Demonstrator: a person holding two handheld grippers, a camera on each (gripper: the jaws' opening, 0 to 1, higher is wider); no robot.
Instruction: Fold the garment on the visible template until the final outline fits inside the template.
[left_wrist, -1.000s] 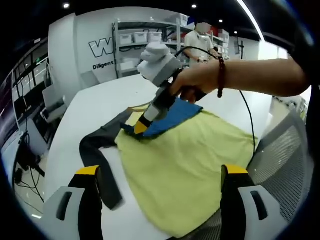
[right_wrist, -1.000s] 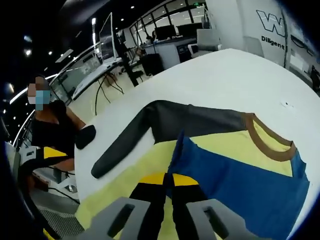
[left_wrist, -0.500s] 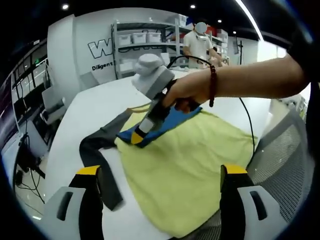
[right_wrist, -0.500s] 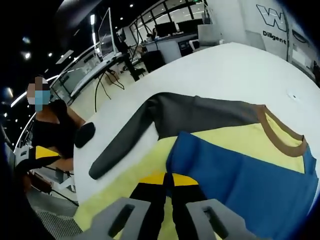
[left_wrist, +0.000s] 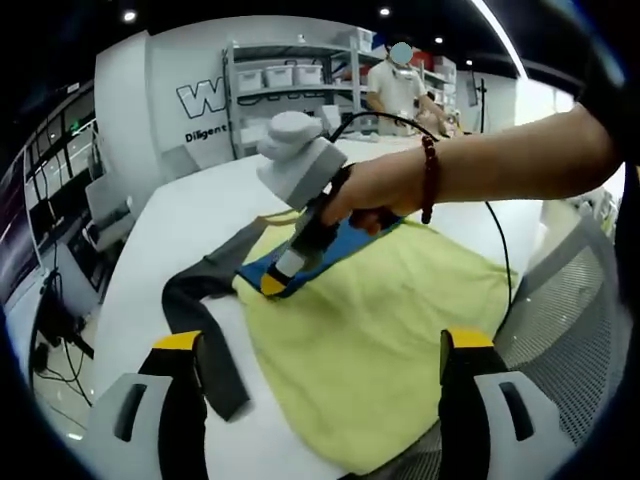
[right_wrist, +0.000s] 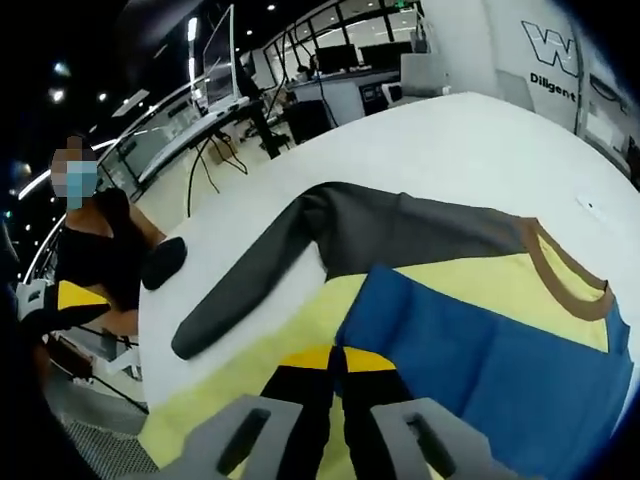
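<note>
The right gripper (right_wrist: 337, 352) has its jaws pressed together on the cuff of the blue sleeve (right_wrist: 480, 350), which it carries across the yellow body (left_wrist: 390, 330) of the long-sleeved shirt so the sleeve folds inward. In the left gripper view this same gripper (left_wrist: 272, 284) pins blue cloth low over the chest, a hand (left_wrist: 372, 188) around its grip. The left gripper (left_wrist: 320, 345) hangs with jaws wide apart above the hem, holding nothing, likely waiting. The shirt lies flat on the white table (right_wrist: 440, 140); its grey sleeve (right_wrist: 260, 275) stretches outward, unfolded, below the brown collar (right_wrist: 560, 275).
</note>
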